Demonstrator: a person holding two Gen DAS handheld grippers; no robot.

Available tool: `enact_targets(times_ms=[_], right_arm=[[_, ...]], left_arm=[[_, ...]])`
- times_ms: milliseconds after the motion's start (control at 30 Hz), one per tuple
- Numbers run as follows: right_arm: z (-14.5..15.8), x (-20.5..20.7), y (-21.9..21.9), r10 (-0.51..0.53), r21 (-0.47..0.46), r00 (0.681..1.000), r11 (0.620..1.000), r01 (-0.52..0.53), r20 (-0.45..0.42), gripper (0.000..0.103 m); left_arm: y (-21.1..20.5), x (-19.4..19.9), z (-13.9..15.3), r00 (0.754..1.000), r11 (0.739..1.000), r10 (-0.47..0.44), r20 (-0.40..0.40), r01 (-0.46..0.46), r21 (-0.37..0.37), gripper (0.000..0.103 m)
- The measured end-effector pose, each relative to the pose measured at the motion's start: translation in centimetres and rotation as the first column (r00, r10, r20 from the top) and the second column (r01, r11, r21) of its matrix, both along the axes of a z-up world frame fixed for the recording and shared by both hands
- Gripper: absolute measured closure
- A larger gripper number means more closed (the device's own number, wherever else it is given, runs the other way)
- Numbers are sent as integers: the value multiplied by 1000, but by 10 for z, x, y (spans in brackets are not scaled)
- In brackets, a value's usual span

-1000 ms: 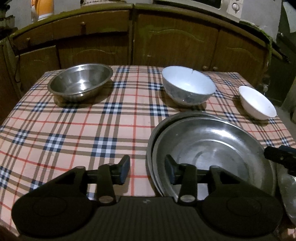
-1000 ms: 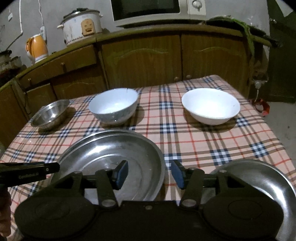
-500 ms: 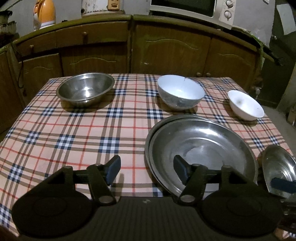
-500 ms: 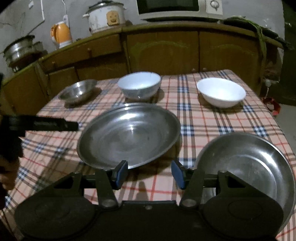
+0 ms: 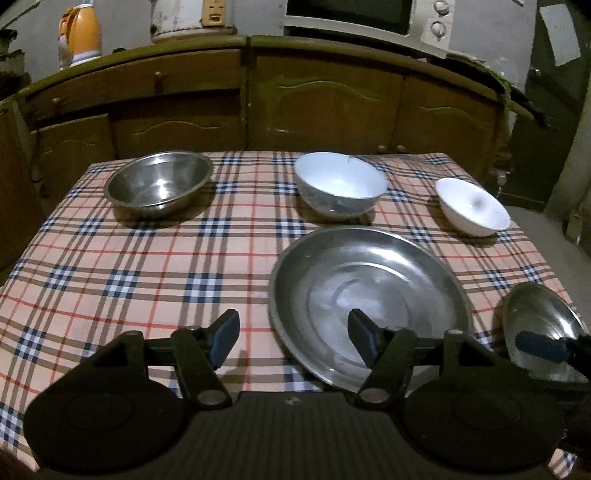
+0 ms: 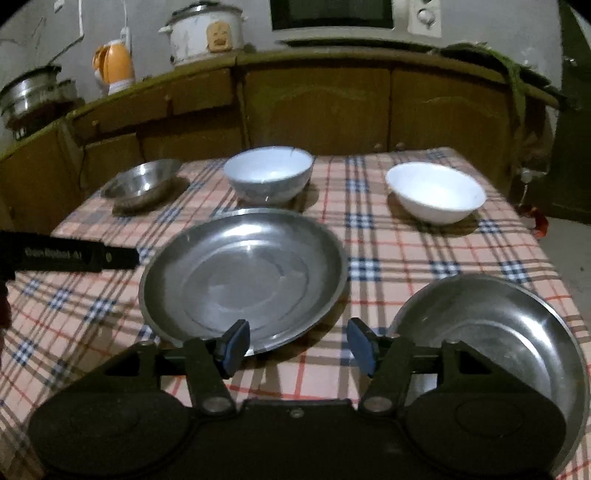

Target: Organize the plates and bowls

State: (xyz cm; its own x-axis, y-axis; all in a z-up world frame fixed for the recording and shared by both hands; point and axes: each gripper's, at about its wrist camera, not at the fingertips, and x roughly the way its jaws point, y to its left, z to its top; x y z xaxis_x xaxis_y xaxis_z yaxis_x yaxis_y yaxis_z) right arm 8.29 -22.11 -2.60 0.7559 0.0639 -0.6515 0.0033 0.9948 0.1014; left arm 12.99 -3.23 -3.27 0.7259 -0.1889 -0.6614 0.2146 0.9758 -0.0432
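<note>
A large steel plate (image 5: 369, 291) (image 6: 243, 277) lies on the plaid tablecloth (image 5: 129, 273). A smaller steel plate (image 6: 495, 332) (image 5: 539, 325) lies at the near right. Behind stand a steel bowl (image 5: 159, 182) (image 6: 138, 184), a pale blue bowl (image 5: 340, 188) (image 6: 267, 177) and a white bowl (image 5: 472, 210) (image 6: 436, 192). My left gripper (image 5: 293, 341) is open and empty, above the near table beside the large plate's left rim. My right gripper (image 6: 299, 345) is open and empty, over the gap between the two plates.
Wooden cabinets (image 5: 295, 103) run behind the table, with a rice cooker (image 6: 205, 31), an orange kettle (image 6: 112, 68) and a microwave (image 5: 354, 18) on top. The table's right edge drops to the floor (image 6: 569, 254).
Both grippers have pulled back and up from the plates, so more of the table shows. The left gripper's jaws have opened wider. The plates and bowls have not moved.
</note>
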Motion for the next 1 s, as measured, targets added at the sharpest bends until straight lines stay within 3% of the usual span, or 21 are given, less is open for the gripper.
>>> enact_targets(times_ms=[100, 233, 400, 600, 1000], right_arm=[[9, -7, -4, -20, -18, 999, 1000, 21, 37, 21], [16, -17, -11, -86, -62, 991, 994, 93, 101, 21], [19, -27, -22, -213, -172, 968, 957, 233, 130, 21], [24, -44, -60, -242, -118, 961, 959, 257, 132, 20], [10, -75, -135, -382, -64, 923, 921, 385, 52, 20]], left_arm=[[-8, -4, 3, 1000, 1000, -20, 8, 20, -8, 32], [-20, -10, 6, 999, 998, -50, 11, 51, -32, 26], [-43, -22, 9, 993, 992, -112, 34, 114, -55, 19], [-75, -32, 6, 979, 977, -199, 31, 201, -69, 16], [-132, -39, -10, 948, 944, -319, -23, 315, -93, 15]])
